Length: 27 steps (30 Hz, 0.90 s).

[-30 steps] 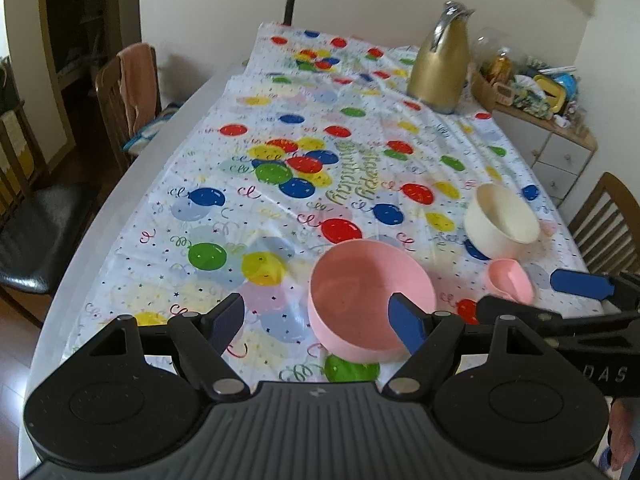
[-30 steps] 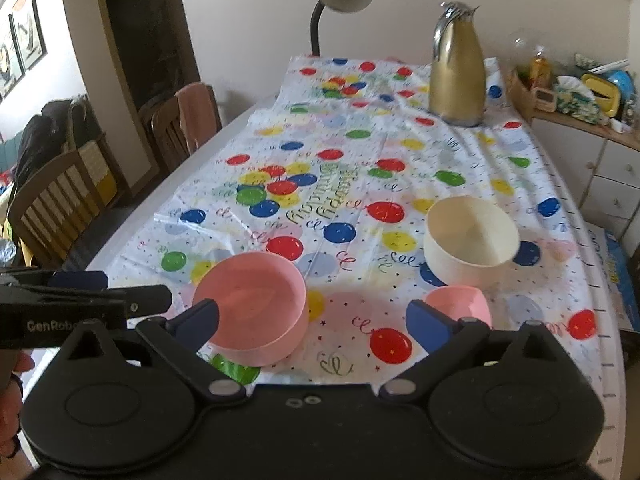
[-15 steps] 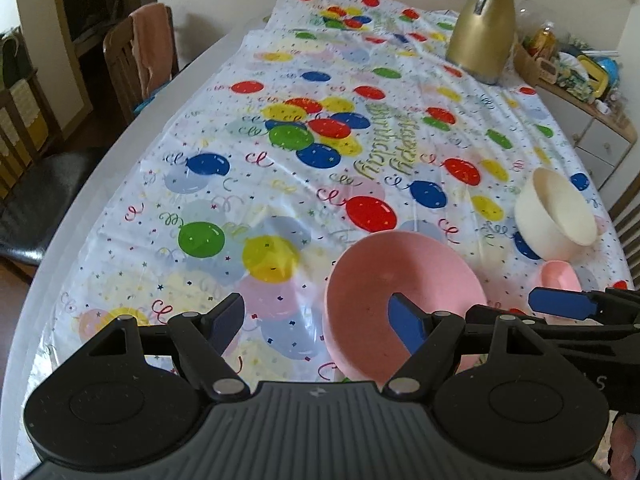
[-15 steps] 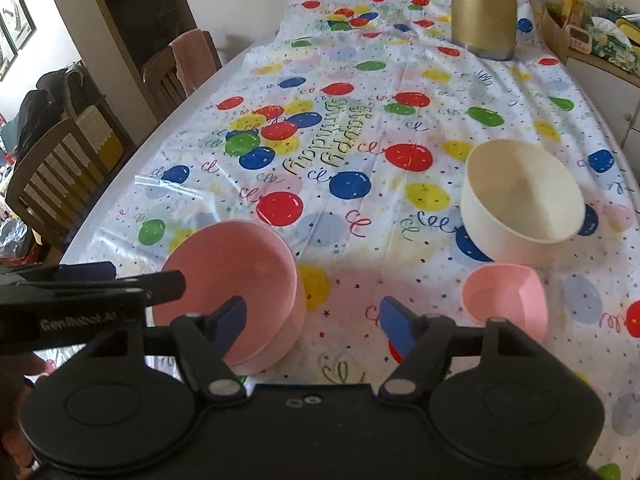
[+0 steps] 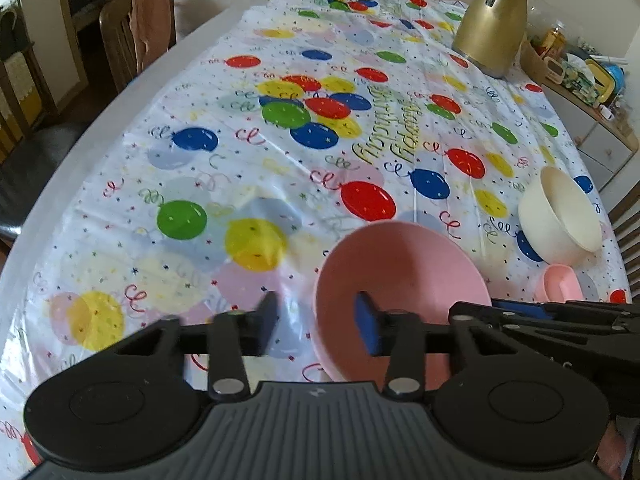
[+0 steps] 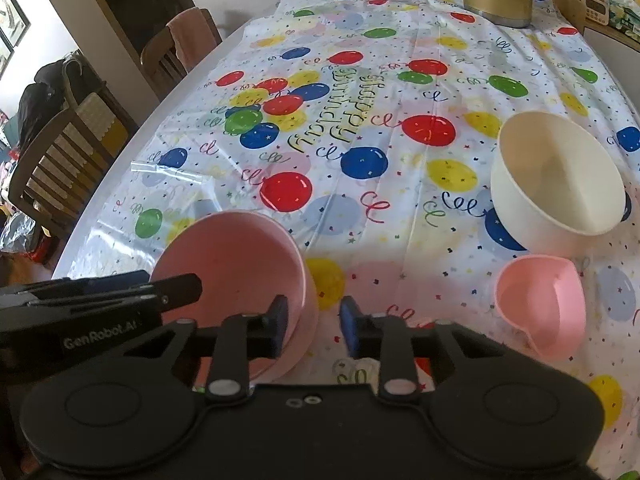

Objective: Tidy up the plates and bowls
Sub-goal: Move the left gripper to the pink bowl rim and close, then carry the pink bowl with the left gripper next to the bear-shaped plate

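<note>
Both claws straddle the big pink bowl's (image 5: 400, 268) rim, left claw (image 5: 318, 326) and right claw (image 6: 314, 326) half open, neither clamped. Cream bowl (image 6: 556, 184) beyond it on bench. Close squarely on rim, lift level.

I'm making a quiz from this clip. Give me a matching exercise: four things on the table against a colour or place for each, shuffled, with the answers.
Things:
1. large bowl
2. deep bowl
3. small spouted bowl
4. jug

Descriptions:
A. gold, at the far end of the table
B. cream, standing just beyond the small pink one
C. pink, its rim between the fingers of both hand-held grippers
D. pink, nearest the table's right edge

Pairs: 1-C, 2-B, 3-D, 4-A
</note>
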Each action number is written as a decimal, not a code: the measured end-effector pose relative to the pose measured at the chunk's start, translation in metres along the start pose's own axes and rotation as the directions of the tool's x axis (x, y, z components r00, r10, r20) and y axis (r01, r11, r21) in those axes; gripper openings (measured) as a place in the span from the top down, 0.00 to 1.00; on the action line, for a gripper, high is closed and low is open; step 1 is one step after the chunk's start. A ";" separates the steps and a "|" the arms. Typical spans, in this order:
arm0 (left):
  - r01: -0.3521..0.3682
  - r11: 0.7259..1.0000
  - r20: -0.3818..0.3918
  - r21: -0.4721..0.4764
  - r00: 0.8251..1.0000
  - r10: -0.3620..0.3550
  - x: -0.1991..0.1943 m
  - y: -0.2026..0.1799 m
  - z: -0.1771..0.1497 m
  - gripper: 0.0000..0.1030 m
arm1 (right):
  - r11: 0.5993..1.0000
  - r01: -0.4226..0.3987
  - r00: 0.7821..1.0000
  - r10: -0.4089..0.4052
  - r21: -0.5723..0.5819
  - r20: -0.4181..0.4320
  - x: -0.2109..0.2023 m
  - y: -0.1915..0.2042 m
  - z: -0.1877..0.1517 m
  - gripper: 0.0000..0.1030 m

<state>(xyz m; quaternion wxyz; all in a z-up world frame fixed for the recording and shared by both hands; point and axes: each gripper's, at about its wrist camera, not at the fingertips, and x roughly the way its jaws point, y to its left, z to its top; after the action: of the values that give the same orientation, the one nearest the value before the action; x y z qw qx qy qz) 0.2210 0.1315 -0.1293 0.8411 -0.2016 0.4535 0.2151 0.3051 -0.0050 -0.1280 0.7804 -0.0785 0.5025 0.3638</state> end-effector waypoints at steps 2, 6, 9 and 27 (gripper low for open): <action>-0.001 1.000 -0.004 -0.007 1.000 0.001 0.000 0.000 -0.001 0.70 | 1.000 0.000 1.000 0.000 0.002 -0.005 0.000 0.002 0.000 0.84; -0.003 1.000 -0.004 -0.007 1.000 0.003 -0.001 0.000 -0.001 0.82 | 1.000 0.015 1.000 -0.015 -0.004 -0.006 0.000 0.006 0.000 0.90; 0.010 1.000 -0.013 -0.008 1.000 -0.010 -0.001 -0.001 -0.001 0.87 | 0.999 0.040 0.999 -0.040 -0.016 -0.005 -0.001 0.011 -0.001 0.91; 0.089 0.994 0.014 0.060 0.996 -0.090 -0.048 -0.028 -0.007 0.91 | 0.994 0.101 0.993 -0.103 0.035 0.064 -0.053 0.007 -0.019 0.93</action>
<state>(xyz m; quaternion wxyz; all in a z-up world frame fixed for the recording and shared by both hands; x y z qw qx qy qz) 0.2078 0.0958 -0.0884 0.8593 -0.1946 0.4431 0.1655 0.2748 -0.0355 -0.0912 0.8152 -0.0795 0.4777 0.3176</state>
